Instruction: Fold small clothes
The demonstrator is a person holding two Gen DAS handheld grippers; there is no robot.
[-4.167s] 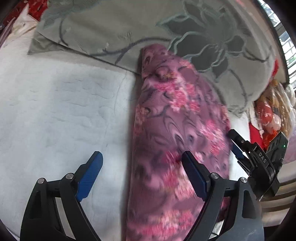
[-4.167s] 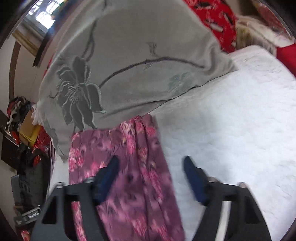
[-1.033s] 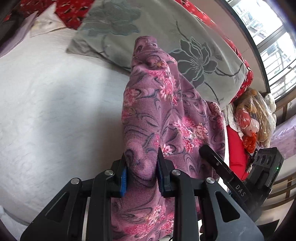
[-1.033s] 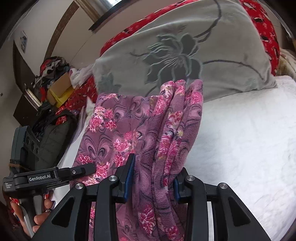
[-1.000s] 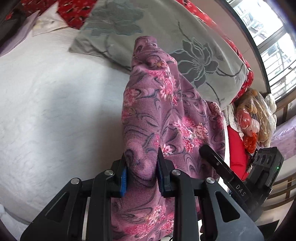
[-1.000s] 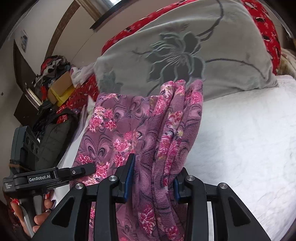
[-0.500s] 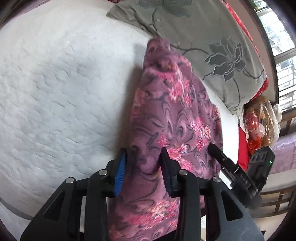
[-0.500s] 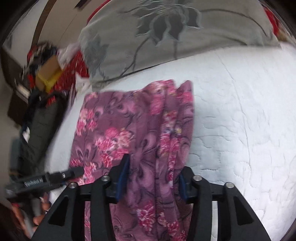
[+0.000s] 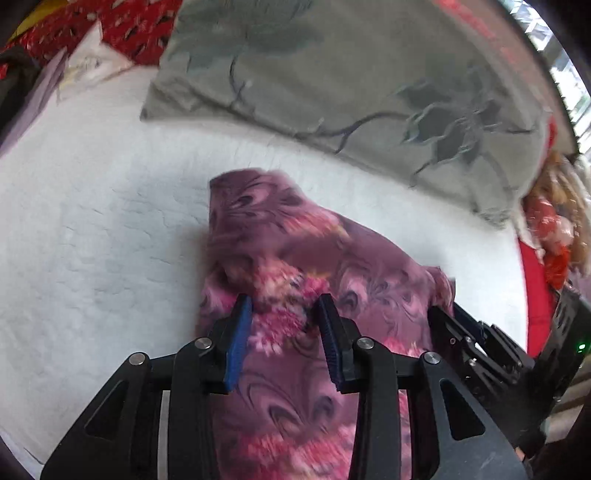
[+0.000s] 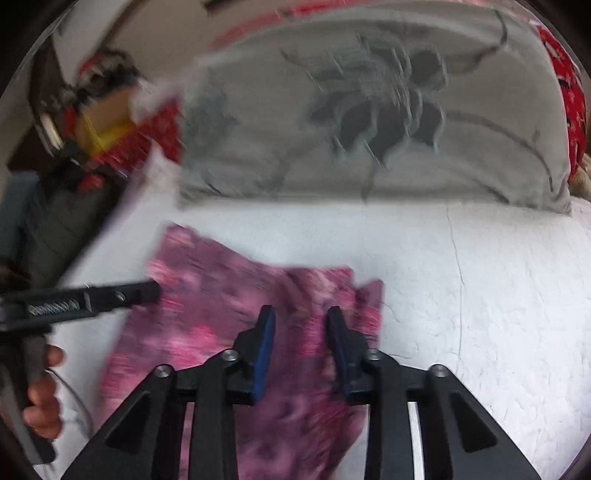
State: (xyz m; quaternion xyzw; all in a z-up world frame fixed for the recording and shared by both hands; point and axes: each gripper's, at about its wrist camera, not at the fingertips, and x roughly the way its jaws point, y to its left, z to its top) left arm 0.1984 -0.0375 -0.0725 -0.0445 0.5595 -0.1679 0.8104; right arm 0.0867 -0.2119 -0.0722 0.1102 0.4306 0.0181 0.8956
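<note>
A purple fleece garment with pink flowers (image 9: 295, 258) lies folded over on the white quilted bed (image 9: 92, 240). My left gripper (image 9: 282, 314) is shut on a bunched edge of the garment near its left side. My right gripper (image 10: 301, 325) is shut on the garment (image 10: 229, 314) near its right edge. The right gripper's fingers also show at the right of the left wrist view (image 9: 465, 332). The left gripper's finger shows at the left of the right wrist view (image 10: 92, 295). Both views are motion-blurred.
A large grey pillow with a dark flower print (image 9: 369, 81) (image 10: 369, 110) lies along the far side of the bed. Red patterned bedding (image 9: 110, 26) sits behind it. A stuffed toy (image 9: 554, 229) and clutter (image 10: 92, 110) lie off the bed's edge.
Both grippers have carried the garment's held edge forward and down, so it now lies doubled over on the bed and looks shorter. The jaws stand slightly wider apart than before.
</note>
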